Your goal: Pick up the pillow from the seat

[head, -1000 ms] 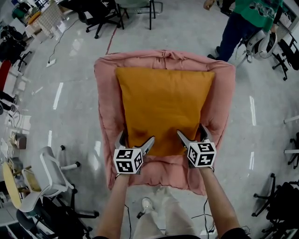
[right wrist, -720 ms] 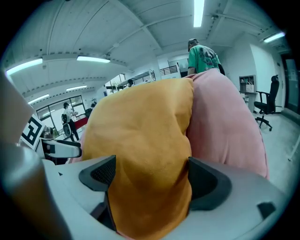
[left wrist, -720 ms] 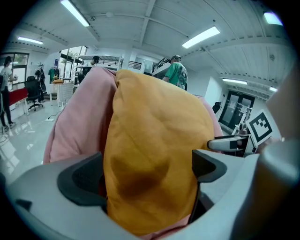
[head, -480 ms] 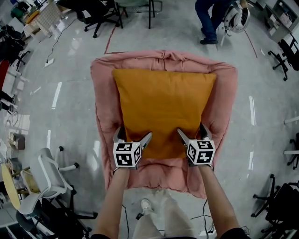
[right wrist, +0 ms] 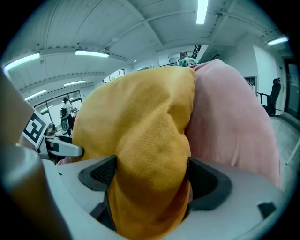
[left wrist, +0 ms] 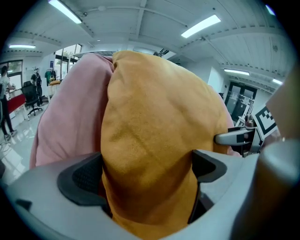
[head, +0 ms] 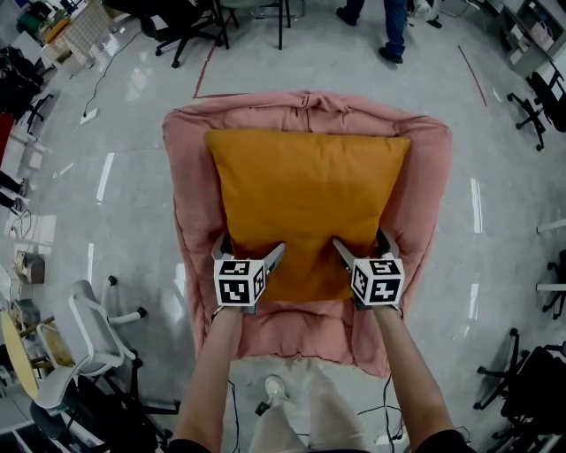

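Note:
An orange pillow (head: 305, 203) lies flat on the seat, a chair draped in pink cloth (head: 199, 212). My left gripper (head: 249, 248) is at the pillow's near left corner and my right gripper (head: 361, 246) at its near right corner. In the left gripper view the pillow (left wrist: 154, 117) bulges into the left gripper (left wrist: 147, 173), filling the gap between its wide-spread jaws, with pink cloth (left wrist: 70, 112) to the left. The right gripper view shows the same: the pillow (right wrist: 140, 126) fills the right gripper (right wrist: 150, 176) between its spread jaws, beside pink cloth (right wrist: 229, 126). Both grippers are open.
The seat stands on a glossy grey floor. A white office chair (head: 88, 336) is at the near left, black chairs (head: 186, 26) at the back and another (head: 539, 380) at the near right. A person's legs (head: 393, 26) show at the top. My shoe (head: 276, 387) is just below the seat.
Both grippers have slid a little forward onto the pillow's near edge, with the jaws as wide as before. The person in the background has walked away toward the top.

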The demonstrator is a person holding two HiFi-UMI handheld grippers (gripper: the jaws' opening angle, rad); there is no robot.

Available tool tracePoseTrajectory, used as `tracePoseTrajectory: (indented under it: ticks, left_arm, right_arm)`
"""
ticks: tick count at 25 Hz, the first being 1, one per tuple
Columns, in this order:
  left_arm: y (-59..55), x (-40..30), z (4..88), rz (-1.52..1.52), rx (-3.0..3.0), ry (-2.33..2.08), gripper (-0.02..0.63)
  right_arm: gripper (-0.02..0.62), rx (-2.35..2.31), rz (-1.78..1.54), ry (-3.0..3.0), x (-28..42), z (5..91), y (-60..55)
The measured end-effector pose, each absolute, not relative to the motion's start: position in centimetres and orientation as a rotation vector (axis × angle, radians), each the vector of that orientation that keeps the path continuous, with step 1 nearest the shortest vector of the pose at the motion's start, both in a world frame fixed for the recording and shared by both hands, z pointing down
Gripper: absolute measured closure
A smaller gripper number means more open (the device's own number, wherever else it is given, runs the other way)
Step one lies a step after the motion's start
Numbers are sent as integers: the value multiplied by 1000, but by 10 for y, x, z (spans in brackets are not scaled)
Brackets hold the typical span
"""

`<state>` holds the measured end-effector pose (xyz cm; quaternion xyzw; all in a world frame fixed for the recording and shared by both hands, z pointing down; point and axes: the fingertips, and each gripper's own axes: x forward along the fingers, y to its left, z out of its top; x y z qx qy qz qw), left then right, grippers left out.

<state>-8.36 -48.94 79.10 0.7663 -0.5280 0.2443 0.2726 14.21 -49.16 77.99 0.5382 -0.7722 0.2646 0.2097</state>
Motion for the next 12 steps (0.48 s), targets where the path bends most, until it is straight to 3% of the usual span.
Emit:
tracePoseTrajectory:
  ticks: [12]
  left_arm:
    - [-498, -78, 798, 678, 2072, -1392, 21]
  right_arm:
    - [116, 1430, 770, -2162, 143, 789, -501]
